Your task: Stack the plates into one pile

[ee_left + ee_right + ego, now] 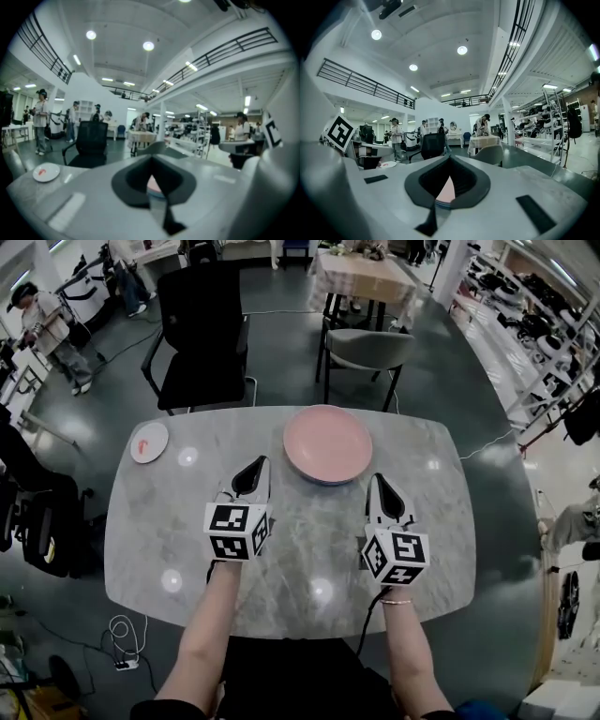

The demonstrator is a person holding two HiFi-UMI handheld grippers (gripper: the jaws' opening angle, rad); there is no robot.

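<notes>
A pink plate [327, 443] lies at the far middle of the grey marble table [309, 540], on top of a pile whose bluish rim shows beneath it. A small white plate [149, 442] with a red mark sits apart at the far left. My left gripper [253, 470] rests shut and empty just left of the pile; my right gripper [380, 486] rests shut and empty just right of it. In the left gripper view the pink plate [153, 186] shows past the closed jaws and the white plate [46, 172] lies far left. In the right gripper view the pile [446, 191] is straight ahead.
A black office chair [202, 334] and a grey chair [367, 348] stand behind the table's far edge. Further back is a cloth-covered table [361, 277]. A person [52, 329] stands at the far left among desks; shelving lines the right side.
</notes>
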